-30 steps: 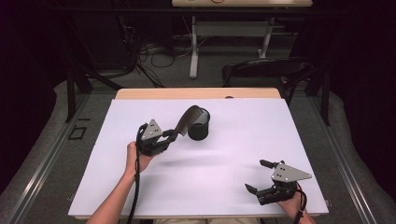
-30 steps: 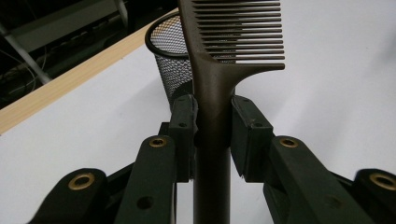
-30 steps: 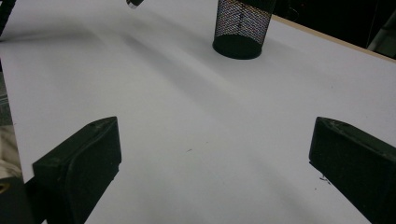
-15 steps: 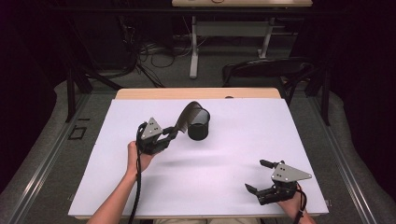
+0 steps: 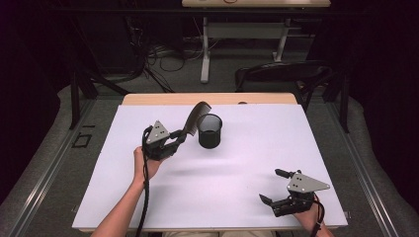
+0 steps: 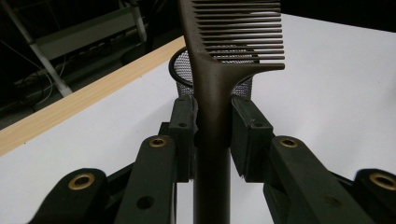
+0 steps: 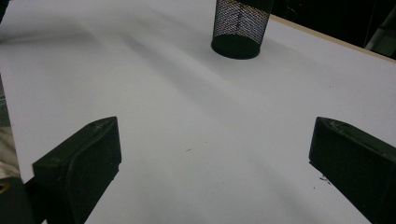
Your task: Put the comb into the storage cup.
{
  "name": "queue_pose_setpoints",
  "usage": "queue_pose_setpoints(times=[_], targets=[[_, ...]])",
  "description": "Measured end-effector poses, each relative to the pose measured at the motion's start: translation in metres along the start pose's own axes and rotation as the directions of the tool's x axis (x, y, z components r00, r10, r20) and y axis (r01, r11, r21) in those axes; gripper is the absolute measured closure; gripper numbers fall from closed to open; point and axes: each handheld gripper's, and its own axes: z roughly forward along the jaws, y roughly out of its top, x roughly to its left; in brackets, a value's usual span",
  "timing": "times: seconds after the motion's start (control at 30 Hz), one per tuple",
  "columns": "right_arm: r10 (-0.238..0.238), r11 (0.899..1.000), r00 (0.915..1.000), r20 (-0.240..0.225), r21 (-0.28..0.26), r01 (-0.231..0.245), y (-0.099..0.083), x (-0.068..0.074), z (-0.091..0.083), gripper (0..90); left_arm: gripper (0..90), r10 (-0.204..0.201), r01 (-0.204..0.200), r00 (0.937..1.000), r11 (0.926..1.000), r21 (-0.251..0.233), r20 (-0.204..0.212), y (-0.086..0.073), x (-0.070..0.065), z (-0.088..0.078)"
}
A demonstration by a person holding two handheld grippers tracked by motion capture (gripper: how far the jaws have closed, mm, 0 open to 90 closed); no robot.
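Left gripper (image 5: pixel 179 139) clamps the comb (image 6: pixel 212 93) by its handle, teeth up beside the mesh cup (image 5: pixel 210 131). Right gripper (image 5: pixel 276 186) sits wide, nothing between. Left gripper view resolves the comb's teeth; the high view gives its tilt.

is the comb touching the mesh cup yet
Cannot tell. In the high view the comb, held by the left tongs, overlaps the mesh cup rim. The left gripper view has it in front of the cup, with no plain contact or gap.
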Motion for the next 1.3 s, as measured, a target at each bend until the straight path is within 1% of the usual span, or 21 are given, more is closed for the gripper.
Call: queue_pose_setpoints(times=[0.33, 0.43, 0.53, 0.7, 0.77, 0.9, 1.0, 1.2, 1.3], targets=[[0.001, 1.0, 1.0, -0.002, 0.004, -0.001, 0.0, 0.0, 0.0, 2.0, 71.7, -0.002, 0.002, 0.9999, 0.9999, -0.015, -0.011, 0.006, 0.0, 0.003], [-0.001, 1.0, 1.0, -0.002, 0.004, 0.001, 0.0, 0.0, 0.0, 2.0, 71.8, -0.002, 0.002, 1.0, 0.9998, -0.021, -0.008, 0.007, 0.0, 0.004], [-0.002, 1.0, 1.0, -0.001, 0.005, 0.002, 0.0, 0.0, 0.0, 2.0, 71.7, -0.009, 0.009, 0.9999, 0.9996, -0.026, -0.011, 0.009, 0.0, 0.005], [0.001, 1.0, 1.0, -0.002, 0.007, -0.001, 0.0, 0.0, 0.0, 2.0, 71.7, -0.008, 0.007, 0.9998, 0.9995, -0.032, -0.02, 0.012, 0.001, 0.007], [0.001, 1.0, 1.0, -0.001, 0.007, -0.001, 0.0, 0.0, 0.0, 2.0, 71.8, -0.012, 0.012, 0.9998, 0.9992, -0.039, -0.017, 0.013, 0.001, 0.008], [0.002, 1.0, 1.0, -0.001, 0.004, -0.002, -0.001, -0.001, 0.0, 2.0, 71.7, -0.01, 0.009, 0.9997, 0.999, -0.044, -0.024, 0.016, 0.002, 0.009], [0.004, 1.0, 1.0, -0.001, 0.004, -0.004, 0.0, 0.0, 0.001, 2.0, 71.7, -0.016, 0.015, 0.9996, 0.9984, -0.054, -0.024, 0.018, 0.002, 0.011], [0.003, 1.0, 1.0, -0.001, 0.004, -0.003, -0.001, -0.001, 0.0, 2.0, 71.7, -0.018, 0.017, 0.9995, 0.9984, -0.054, -0.025, 0.021, 0.003, 0.015], [0.002, 1.0, 1.0, 0.0, 0.004, -0.002, -0.001, -0.001, 0.0, 2.0, 71.8, -0.018, 0.016, 0.9995, 0.9979, -0.062, -0.025, 0.023, 0.003, 0.016]])
